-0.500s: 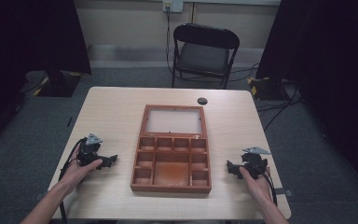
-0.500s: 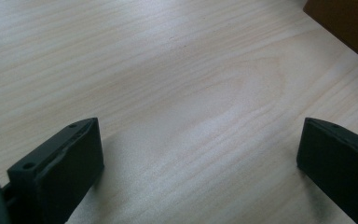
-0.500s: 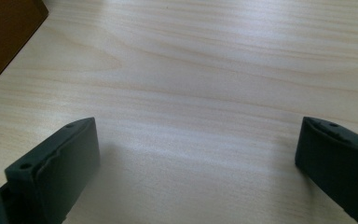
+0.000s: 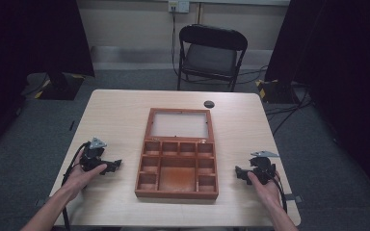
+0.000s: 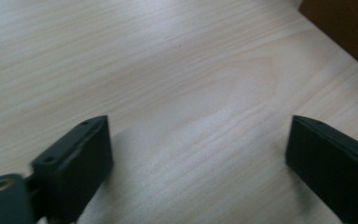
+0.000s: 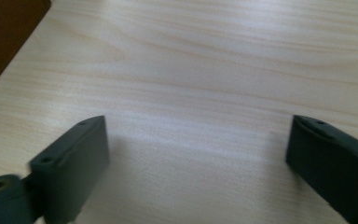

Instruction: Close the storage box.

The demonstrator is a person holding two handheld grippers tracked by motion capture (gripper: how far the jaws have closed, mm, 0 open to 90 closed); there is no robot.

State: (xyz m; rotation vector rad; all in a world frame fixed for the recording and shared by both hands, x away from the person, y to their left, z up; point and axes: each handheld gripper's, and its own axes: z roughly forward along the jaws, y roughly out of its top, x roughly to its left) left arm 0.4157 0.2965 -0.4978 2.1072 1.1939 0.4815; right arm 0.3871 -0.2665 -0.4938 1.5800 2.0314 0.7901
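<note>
A brown wooden box (image 4: 177, 153) lies open in the middle of the table, its glass-paned lid (image 4: 178, 124) flat on the far side and its several compartments bare. My left gripper (image 4: 115, 165) rests on the table to the left of the box, jaws pointing at it. My right gripper (image 4: 239, 173) rests to the box's right, also pointing inward. In the left gripper view the left gripper (image 5: 198, 156) is open over bare wood, with a corner of the box (image 5: 349, 28) at the top right. The right gripper (image 6: 198, 156) is likewise open, the box corner (image 6: 2, 32) at the top left.
A small black round object (image 4: 209, 104) lies on the table beyond the box's lid. A black folding chair (image 4: 210, 54) stands behind the far edge of the table (image 4: 120, 115). Cables run across the floor at right.
</note>
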